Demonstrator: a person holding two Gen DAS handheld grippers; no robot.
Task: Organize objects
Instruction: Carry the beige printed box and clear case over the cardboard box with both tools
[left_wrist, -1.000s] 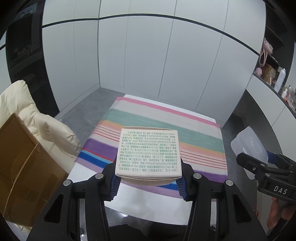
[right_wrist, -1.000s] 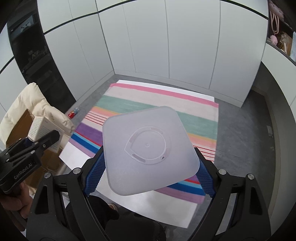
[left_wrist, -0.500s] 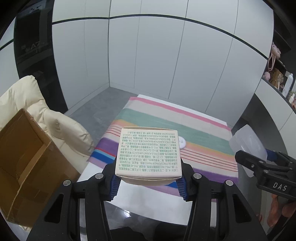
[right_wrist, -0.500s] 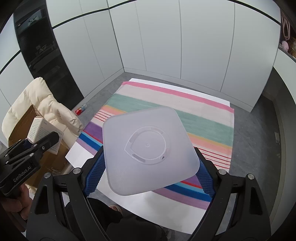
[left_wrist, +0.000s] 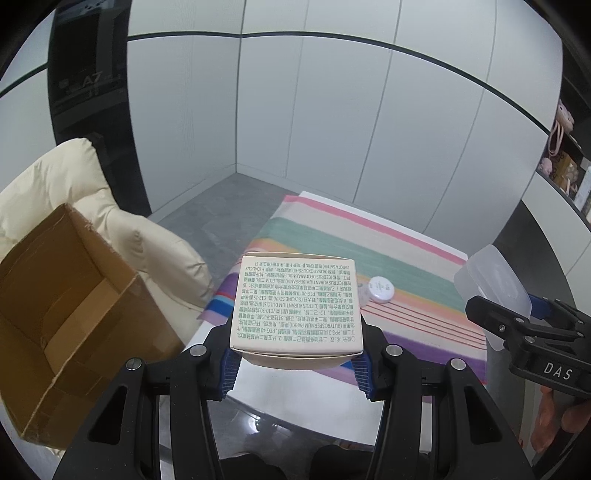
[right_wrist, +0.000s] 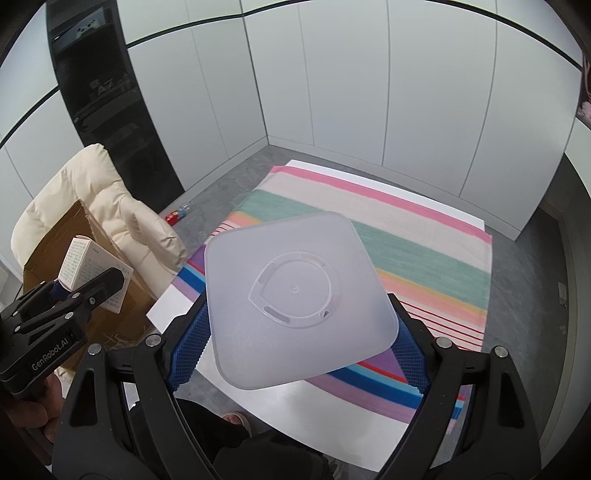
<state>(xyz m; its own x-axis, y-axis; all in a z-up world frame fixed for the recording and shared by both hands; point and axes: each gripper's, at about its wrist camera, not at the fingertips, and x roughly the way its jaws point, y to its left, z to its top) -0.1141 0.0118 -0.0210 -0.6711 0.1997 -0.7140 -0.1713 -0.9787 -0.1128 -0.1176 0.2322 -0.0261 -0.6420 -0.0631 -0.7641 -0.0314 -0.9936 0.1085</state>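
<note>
In my left gripper (left_wrist: 295, 363) I pinch a cream box (left_wrist: 297, 308), its blue pads pressed on both sides; the printed face with green text is turned up toward the camera. In my right gripper (right_wrist: 297, 349) I hold a frosted plastic lid (right_wrist: 299, 299) flat between wide-set pads, each pad against an edge, a raised ring in its middle. Both pieces are held in the air above the near edge of the table (left_wrist: 295, 395).

From the right wrist view, my left gripper shows low at the left, the box poking up from its tip in front of the carton (right_wrist: 92, 291). From the left wrist view, my right gripper (left_wrist: 517, 325) shows at the right edge with the lid sticking up from it.

Below and just past the box, a white tabletop carries a striped cloth (left_wrist: 369, 258) in purple, blue, orange, green and pink bands. A small white round jar (left_wrist: 380, 290) lies on the cloth, just beside the box's right edge in that view.

To the left stands an open brown carton (left_wrist: 70, 314), leaning against a cream padded chair (left_wrist: 48, 184). On the grey floor beyond the chair lies a small red and blue item (right_wrist: 176, 215), too small to tell. White wall panels (left_wrist: 332, 110) close the room behind.
</note>
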